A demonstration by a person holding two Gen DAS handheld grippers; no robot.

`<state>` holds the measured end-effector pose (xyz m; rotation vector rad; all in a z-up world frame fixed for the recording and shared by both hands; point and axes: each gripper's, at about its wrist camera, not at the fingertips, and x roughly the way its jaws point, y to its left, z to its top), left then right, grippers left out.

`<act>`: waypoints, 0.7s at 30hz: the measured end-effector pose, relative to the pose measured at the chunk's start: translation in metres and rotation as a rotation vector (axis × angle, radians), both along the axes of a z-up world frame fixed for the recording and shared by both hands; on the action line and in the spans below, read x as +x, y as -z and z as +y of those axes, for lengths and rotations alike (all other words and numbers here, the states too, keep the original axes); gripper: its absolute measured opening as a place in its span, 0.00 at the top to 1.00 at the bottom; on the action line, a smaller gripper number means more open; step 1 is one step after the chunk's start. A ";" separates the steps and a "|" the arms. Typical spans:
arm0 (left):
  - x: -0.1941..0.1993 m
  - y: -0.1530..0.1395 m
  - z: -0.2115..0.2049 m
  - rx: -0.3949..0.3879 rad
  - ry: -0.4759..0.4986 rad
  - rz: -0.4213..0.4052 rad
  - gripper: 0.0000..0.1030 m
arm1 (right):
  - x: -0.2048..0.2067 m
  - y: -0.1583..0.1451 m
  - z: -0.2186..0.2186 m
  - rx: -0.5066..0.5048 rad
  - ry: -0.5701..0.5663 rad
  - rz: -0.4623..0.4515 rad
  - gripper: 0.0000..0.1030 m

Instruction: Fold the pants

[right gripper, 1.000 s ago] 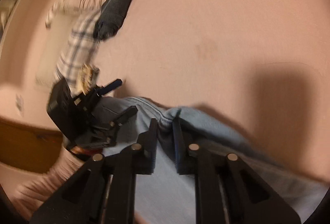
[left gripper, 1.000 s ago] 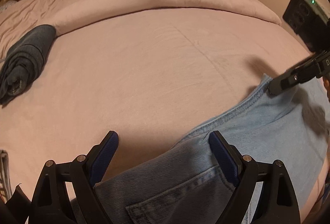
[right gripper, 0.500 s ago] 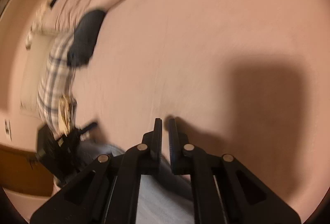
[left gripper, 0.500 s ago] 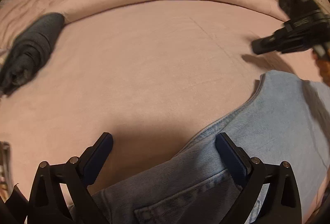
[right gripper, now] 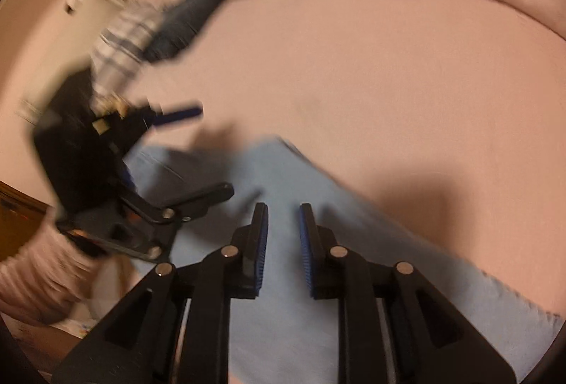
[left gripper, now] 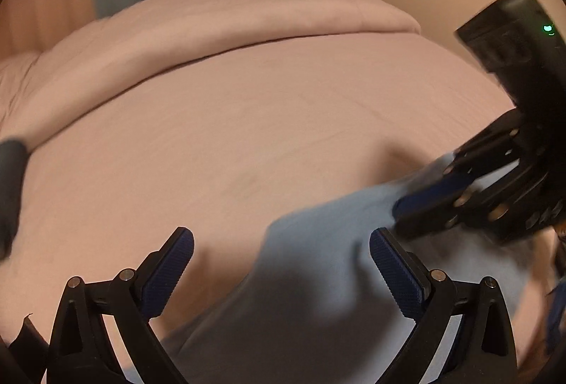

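Pink bedspread [left gripper: 247, 136] carries light-blue pants [right gripper: 283, 331] at 5 o'clock in left view. Left gripper [left gripper: 281, 249], angled downward, is spread wide, empty. Right gripper [right gripper: 283, 217], jaws parting, hovers over denim, nothing between.

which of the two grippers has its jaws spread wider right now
The left gripper: its blue pads stand far apart over the light blue jeans, pinching nothing. The right gripper shows only a narrow gap, just opening, with no cloth between.

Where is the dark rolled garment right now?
In the right wrist view the dark garment lies upper left on the pink bed, beside a plaid cloth, apart from the jeans.
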<state>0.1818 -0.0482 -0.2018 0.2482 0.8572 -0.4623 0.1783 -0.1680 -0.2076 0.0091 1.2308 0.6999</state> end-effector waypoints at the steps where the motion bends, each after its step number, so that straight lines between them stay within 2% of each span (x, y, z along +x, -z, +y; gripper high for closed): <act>1: 0.008 0.010 -0.007 0.049 -0.032 0.005 0.02 | 0.005 0.014 -0.003 -0.031 0.026 0.010 0.83; 2: 0.021 0.026 -0.011 0.105 -0.072 0.039 0.02 | 0.014 0.028 -0.010 -0.066 0.080 0.018 0.85; 3: 0.029 0.034 -0.008 0.085 -0.086 0.080 0.00 | 0.023 0.039 -0.018 -0.071 0.137 0.030 0.95; 4: 0.036 0.036 -0.001 0.021 -0.112 0.114 0.00 | 0.031 0.047 -0.029 -0.015 0.193 0.059 0.98; 5: 0.039 0.034 0.005 -0.008 -0.128 0.125 0.00 | 0.040 0.053 -0.044 0.059 0.254 0.095 1.00; 7: 0.038 0.029 0.007 0.036 -0.140 0.092 0.00 | 0.047 0.056 -0.065 0.122 0.337 0.110 1.00; 8: 0.036 0.027 0.007 0.054 -0.141 0.078 0.00 | 0.046 0.052 -0.069 0.102 0.356 0.084 1.00; 9: 0.034 0.023 0.009 0.072 -0.150 0.067 0.00 | 0.044 0.046 -0.076 0.057 0.378 0.040 0.86; 10: 0.033 0.020 0.011 0.082 -0.156 0.065 0.00 | 0.042 0.041 -0.084 0.016 0.406 0.012 0.79; 13: 0.014 0.003 0.012 0.104 -0.119 0.012 0.00 | 0.028 0.024 -0.106 0.010 0.453 -0.019 0.76; 15: 0.005 -0.003 0.015 0.130 -0.099 -0.030 0.00 | 0.008 0.009 -0.116 -0.025 0.445 -0.073 0.66; 17: 0.004 0.005 0.018 0.201 -0.115 -0.042 0.00 | -0.007 0.002 -0.124 -0.074 0.459 -0.110 0.61; 18: 0.009 0.019 0.020 0.239 -0.121 0.000 0.00 | -0.015 0.004 -0.131 -0.128 0.473 -0.127 0.57; 19: 0.012 0.028 0.022 0.222 -0.109 0.034 0.00 | -0.021 0.009 -0.141 -0.168 0.485 -0.129 0.56; 20: 0.013 0.032 0.029 0.175 -0.114 0.049 0.00 | -0.023 0.021 -0.148 -0.249 0.512 -0.117 0.56; 21: 0.015 0.032 0.036 0.130 -0.128 0.070 0.00 | -0.022 0.033 -0.157 -0.288 0.529 -0.111 0.61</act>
